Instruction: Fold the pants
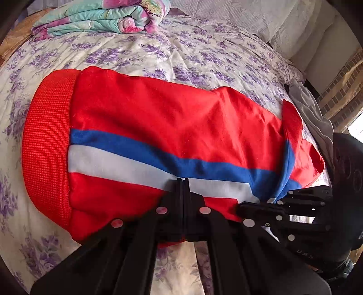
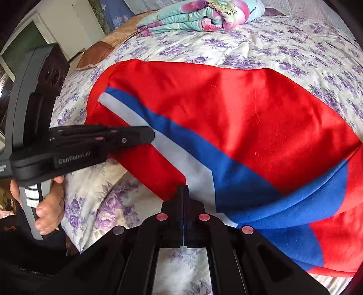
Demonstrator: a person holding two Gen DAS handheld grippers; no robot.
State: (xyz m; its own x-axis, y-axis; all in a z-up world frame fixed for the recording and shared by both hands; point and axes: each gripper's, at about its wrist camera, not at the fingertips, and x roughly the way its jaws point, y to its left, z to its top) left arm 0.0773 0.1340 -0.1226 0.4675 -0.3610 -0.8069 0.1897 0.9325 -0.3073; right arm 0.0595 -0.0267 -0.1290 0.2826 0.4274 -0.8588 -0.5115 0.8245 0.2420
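Red pants [image 1: 172, 122] with a blue and white side stripe lie folded lengthwise on the bed, ribbed waistband [image 1: 47, 145] at the left; they fill the right wrist view [image 2: 261, 113]. My left gripper [image 1: 182, 181] is shut, its tips on the near edge of the pants at the white stripe; whether it pinches fabric is unclear. My right gripper [image 2: 182, 188] is shut at the near edge by the white stripe. It shows from the side in the left wrist view [image 1: 247, 207], and the left gripper shows in the right wrist view [image 2: 149, 135].
The bed has a cream sheet with purple flowers [image 1: 181, 50]. A folded floral quilt [image 1: 99, 15] lies at the far side, also in the right wrist view [image 2: 199, 15]. A grey cloth [image 1: 313, 113] hangs at the bed's right edge.
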